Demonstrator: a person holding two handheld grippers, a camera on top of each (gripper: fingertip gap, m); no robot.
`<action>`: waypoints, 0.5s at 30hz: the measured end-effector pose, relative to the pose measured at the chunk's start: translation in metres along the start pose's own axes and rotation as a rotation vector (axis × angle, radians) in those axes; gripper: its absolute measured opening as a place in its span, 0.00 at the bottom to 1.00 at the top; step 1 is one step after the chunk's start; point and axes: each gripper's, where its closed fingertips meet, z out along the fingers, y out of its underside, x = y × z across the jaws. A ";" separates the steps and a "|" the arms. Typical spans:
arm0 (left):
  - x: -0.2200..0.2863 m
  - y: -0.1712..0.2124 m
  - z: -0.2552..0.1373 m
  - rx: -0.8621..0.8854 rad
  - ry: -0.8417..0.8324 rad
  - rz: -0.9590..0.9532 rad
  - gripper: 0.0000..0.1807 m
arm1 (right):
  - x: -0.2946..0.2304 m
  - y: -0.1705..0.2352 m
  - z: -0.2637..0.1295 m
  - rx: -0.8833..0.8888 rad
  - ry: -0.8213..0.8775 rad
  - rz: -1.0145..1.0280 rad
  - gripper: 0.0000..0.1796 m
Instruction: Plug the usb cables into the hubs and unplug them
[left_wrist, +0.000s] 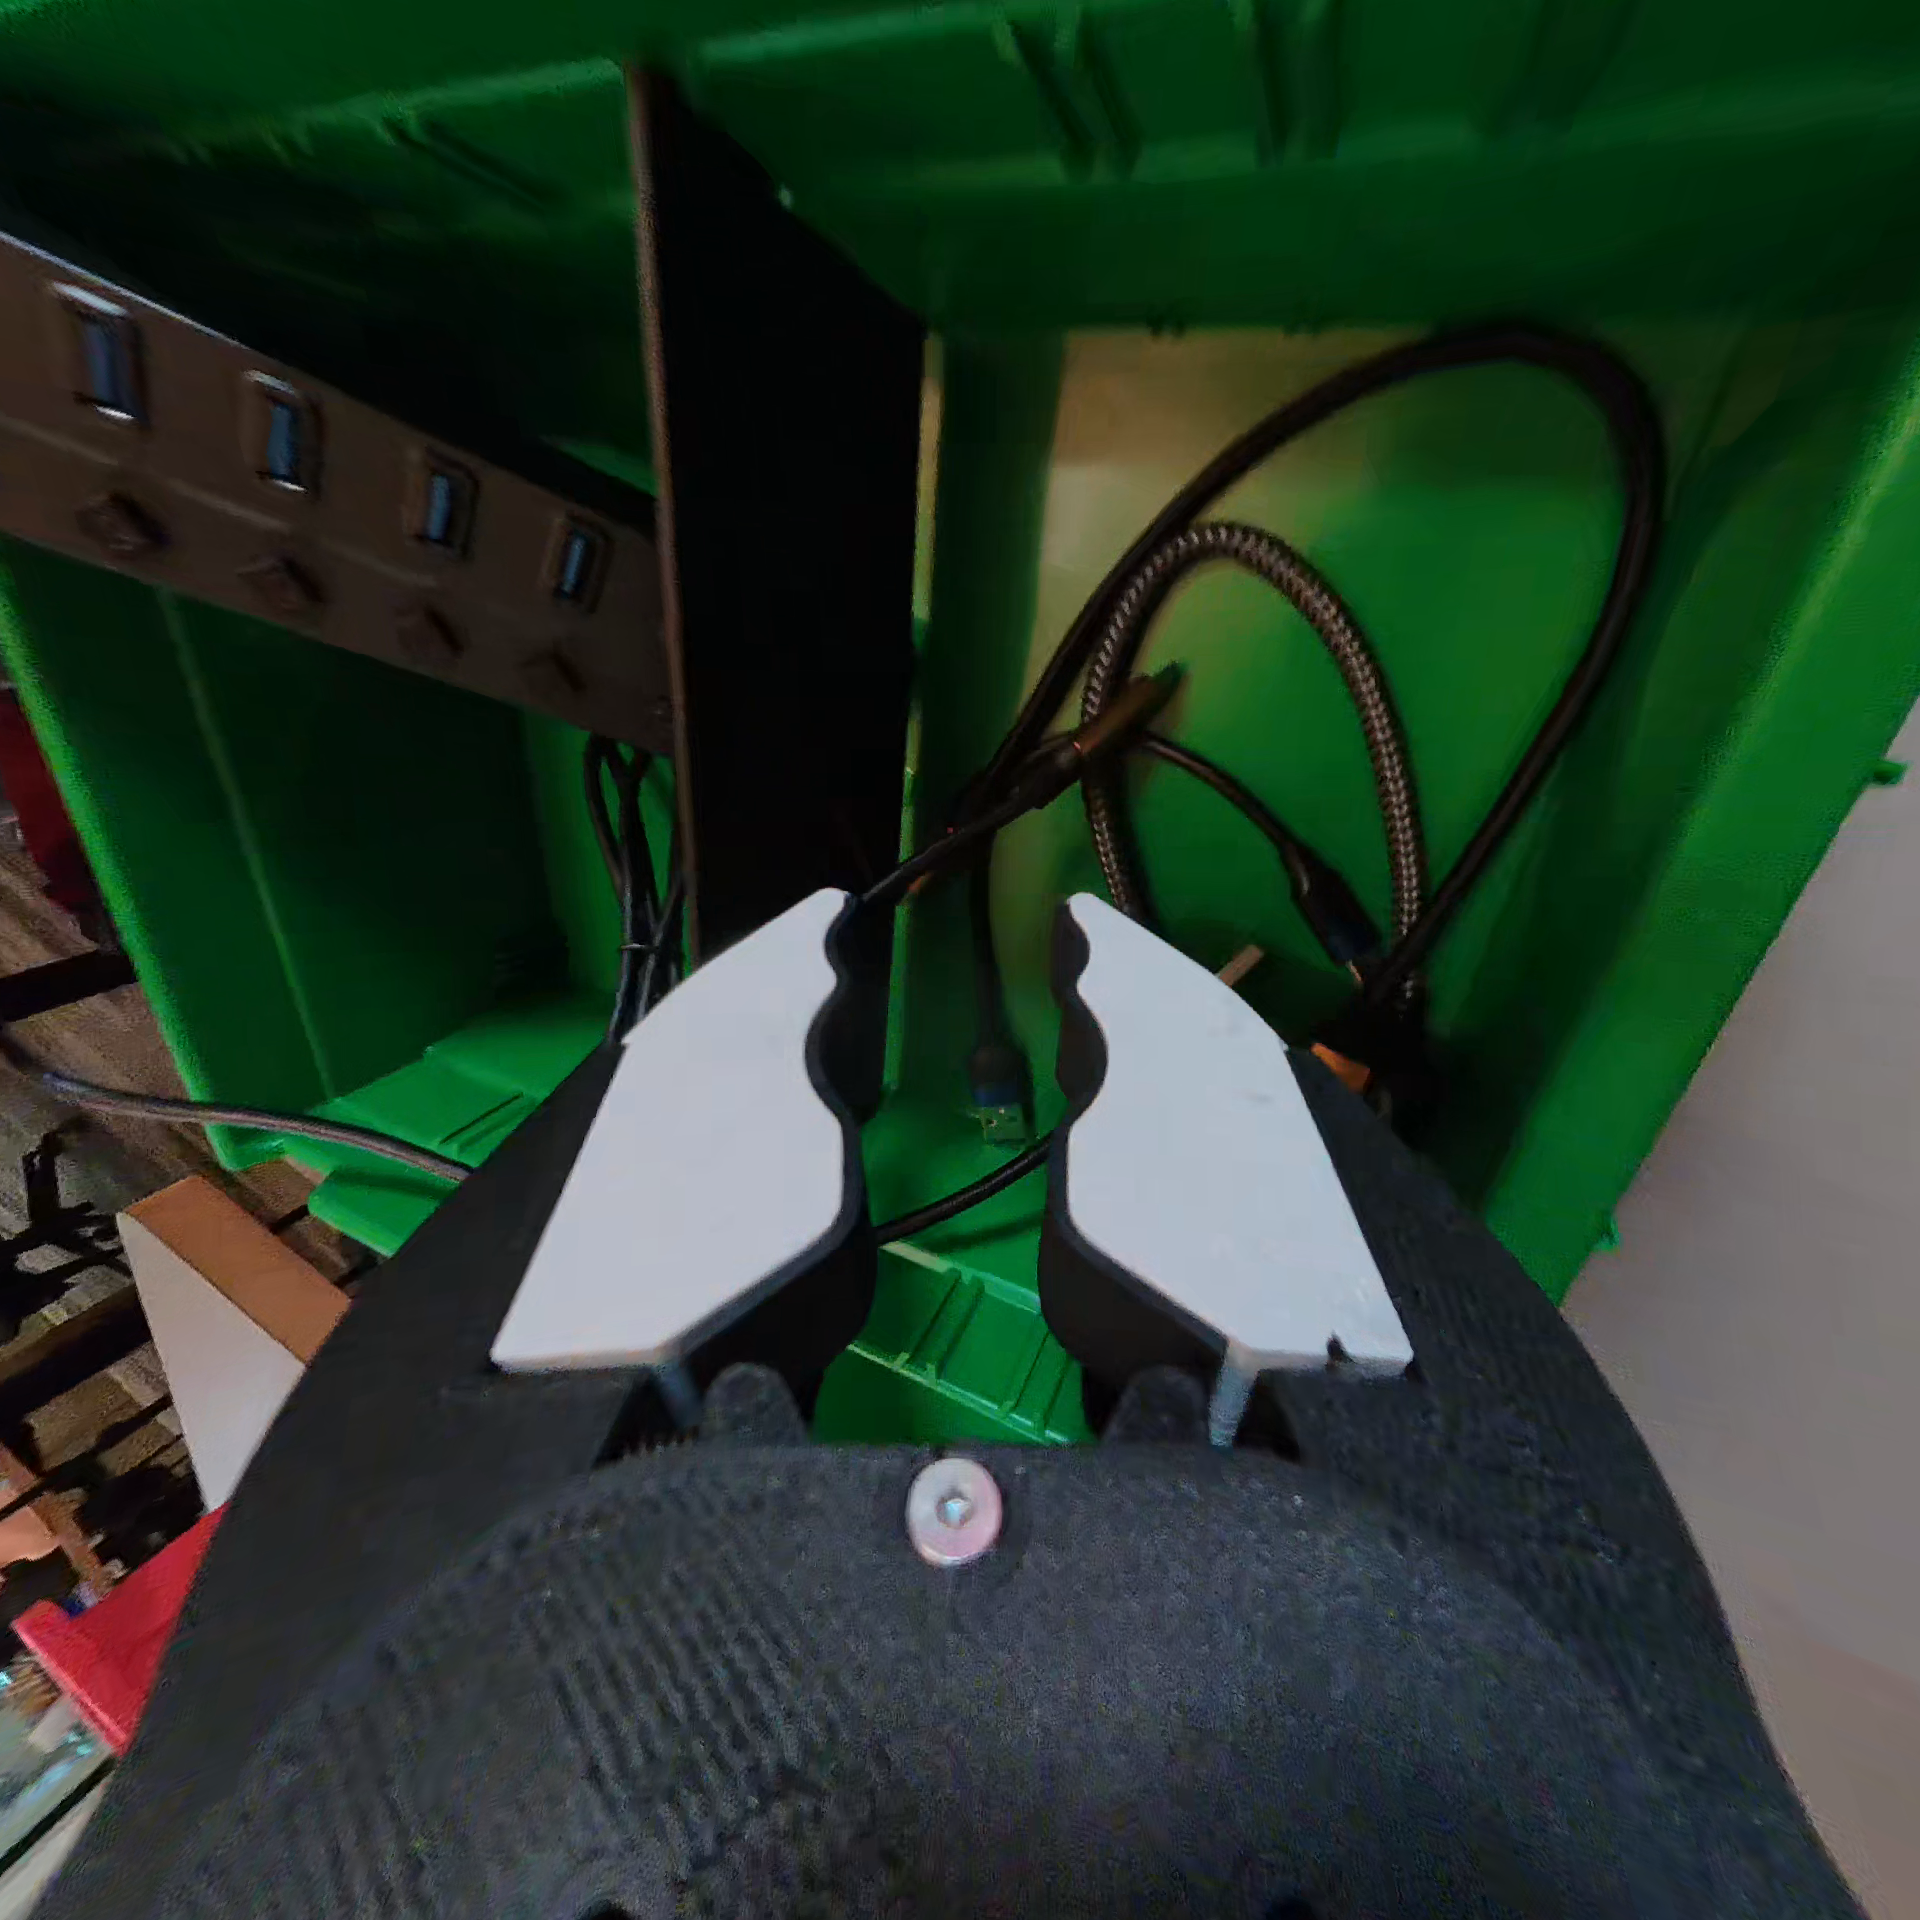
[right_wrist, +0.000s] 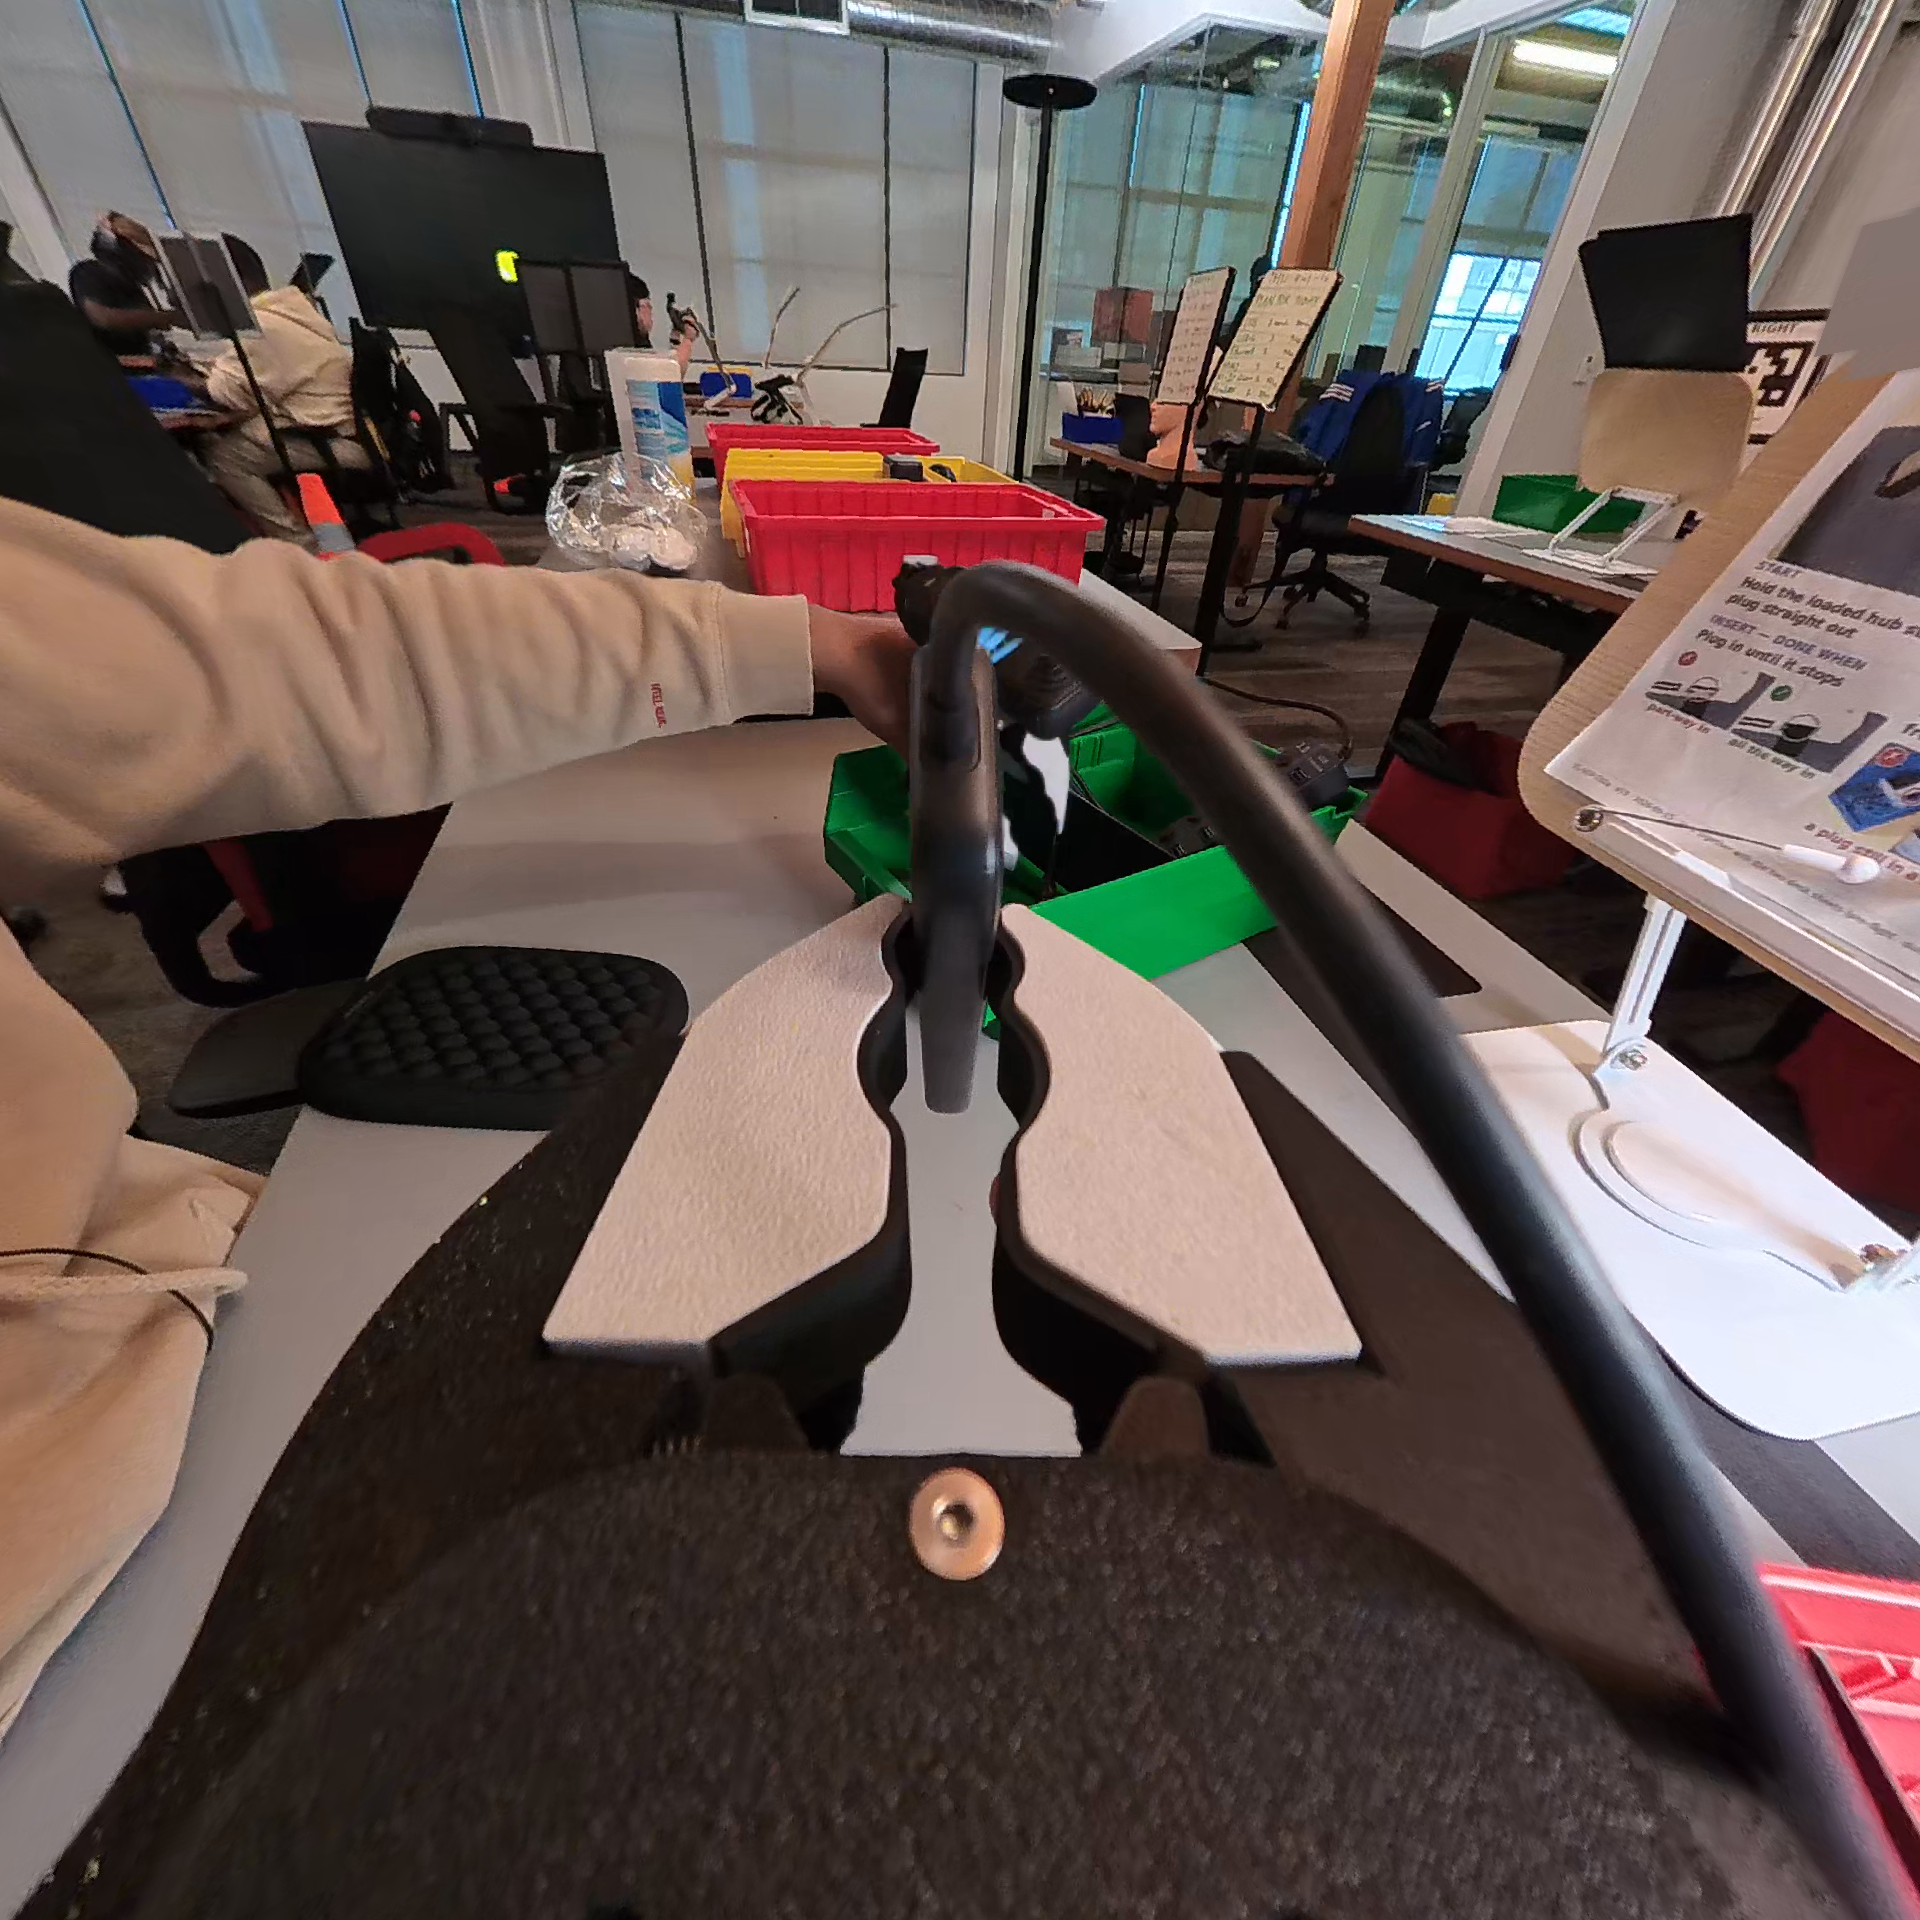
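Note:
In the left wrist view my left gripper (left_wrist: 961, 914) is open and empty, just above a green bin (left_wrist: 1714, 831). Below it in the right compartment lie several black and braided USB cables (left_wrist: 1392, 748); one loose USB plug (left_wrist: 1000, 1101) lies between the fingers. A dark hub strip (left_wrist: 312, 488) with a row of ports crosses the upper left. In the right wrist view my right gripper (right_wrist: 951, 920) is shut on a dark hub (right_wrist: 951, 790) held upright and edge-on; its thick black cable (right_wrist: 1351, 935) arcs down to the right.
A black divider (left_wrist: 790, 520) splits the bin. In the right wrist view, a beige-sleeved arm (right_wrist: 416, 665) holds the left gripper (right_wrist: 1034, 769) over the green bin (right_wrist: 1143, 914). Red and yellow bins (right_wrist: 904, 530) stand behind, a black pad (right_wrist: 488, 1029) at left, a white stand with an instruction sheet (right_wrist: 1745, 675) at right.

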 end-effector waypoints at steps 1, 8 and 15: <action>0.004 0.002 0.001 -0.017 0.023 0.024 0.19 | 0.001 0.000 0.000 0.001 0.000 0.000 0.07; 0.036 0.027 -0.009 -0.188 0.233 0.130 0.19 | 0.002 0.004 0.001 -0.005 -0.014 0.014 0.07; 0.048 0.048 0.014 -0.314 0.289 0.148 0.13 | -0.002 0.003 0.001 -0.006 -0.020 -0.006 0.07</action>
